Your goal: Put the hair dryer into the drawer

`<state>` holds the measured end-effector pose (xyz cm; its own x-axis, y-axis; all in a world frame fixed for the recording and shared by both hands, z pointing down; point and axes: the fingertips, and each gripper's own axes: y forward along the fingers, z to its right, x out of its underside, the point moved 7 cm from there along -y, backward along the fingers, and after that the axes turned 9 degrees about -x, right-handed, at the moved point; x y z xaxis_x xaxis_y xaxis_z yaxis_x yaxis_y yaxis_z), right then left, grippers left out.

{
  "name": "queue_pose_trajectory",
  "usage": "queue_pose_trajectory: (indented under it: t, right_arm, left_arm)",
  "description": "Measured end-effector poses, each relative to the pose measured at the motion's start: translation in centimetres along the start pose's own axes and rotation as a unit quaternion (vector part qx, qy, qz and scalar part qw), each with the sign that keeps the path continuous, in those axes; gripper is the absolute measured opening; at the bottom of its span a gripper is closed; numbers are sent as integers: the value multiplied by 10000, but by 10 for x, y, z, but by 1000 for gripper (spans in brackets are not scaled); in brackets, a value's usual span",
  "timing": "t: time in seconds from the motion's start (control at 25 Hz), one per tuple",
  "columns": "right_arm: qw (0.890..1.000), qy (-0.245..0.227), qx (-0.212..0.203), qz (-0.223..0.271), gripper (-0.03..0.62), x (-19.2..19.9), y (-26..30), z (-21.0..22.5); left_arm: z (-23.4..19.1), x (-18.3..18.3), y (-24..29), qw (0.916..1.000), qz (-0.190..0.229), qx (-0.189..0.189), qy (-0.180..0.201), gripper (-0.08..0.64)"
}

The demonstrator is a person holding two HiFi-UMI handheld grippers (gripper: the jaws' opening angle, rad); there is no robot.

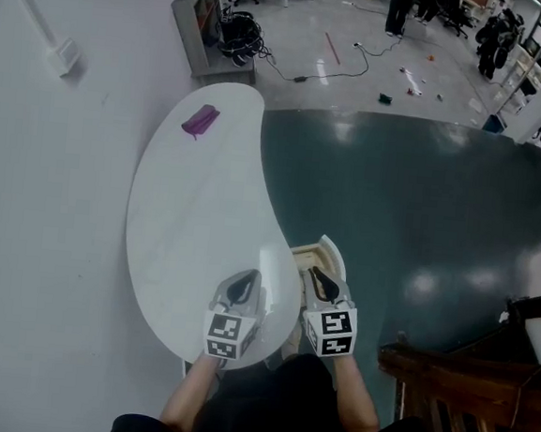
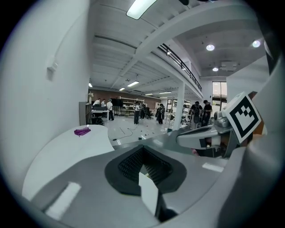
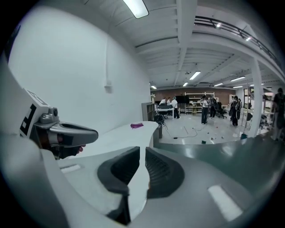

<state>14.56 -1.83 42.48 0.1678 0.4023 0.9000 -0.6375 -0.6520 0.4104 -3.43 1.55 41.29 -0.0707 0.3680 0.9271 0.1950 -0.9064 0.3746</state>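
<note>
The hair dryer (image 1: 200, 120), a small purple thing, is in neither claw. Nearest, the left gripper (image 1: 243, 283) hovers over the white table's (image 1: 195, 213) near end, jaws closed and empty. Beside it the right gripper (image 1: 324, 283) hangs above an open drawer (image 1: 335, 254), jaws a thin slit apart, holding nothing. The hair dryer lies at the table's far end

Smooth, glossy white table (image 1: 187, 203) above a shiny dark green floor (image 1: 395, 193); polished brown wooden frame (image 1: 454, 372) alongside.
</note>
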Motion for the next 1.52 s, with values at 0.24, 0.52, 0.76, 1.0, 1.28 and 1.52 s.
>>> queue_pose_trajectory:
  t: [0.24, 0.52, 0.76, 1.0, 1.28, 1.52]
  right_arm:
    - [9990, -145, 140, 387, 32, -13, -33, -39]
    - [9970, -142, 272, 706, 15, -13, -65, -79]
    - [9955, -44, 363, 873, 9, -4, -81, -105]
    - [9953, -67, 342, 908, 9, -3, -84, -120]
    - [9957, -68, 358, 847, 9, -4, -79, -118]
    - [9956, -52, 317, 884, 6, -10, -75, -114]
  left_arm:
    - [-3, -12, -39, 9994, 314, 126, 40, 5]
    - [-17, -17, -83, 9981, 590, 129, 124, 5]
    - [-26, -11, -112, 9972, 701, 174, 188, 5]
    - [-33, -5, -126, 9973, 698, 211, 110, 5]
    - [-35, -6, -125, 9970, 718, 256, 132, 5]
    - [-37, -9, -121, 9971, 713, 241, 127, 5]
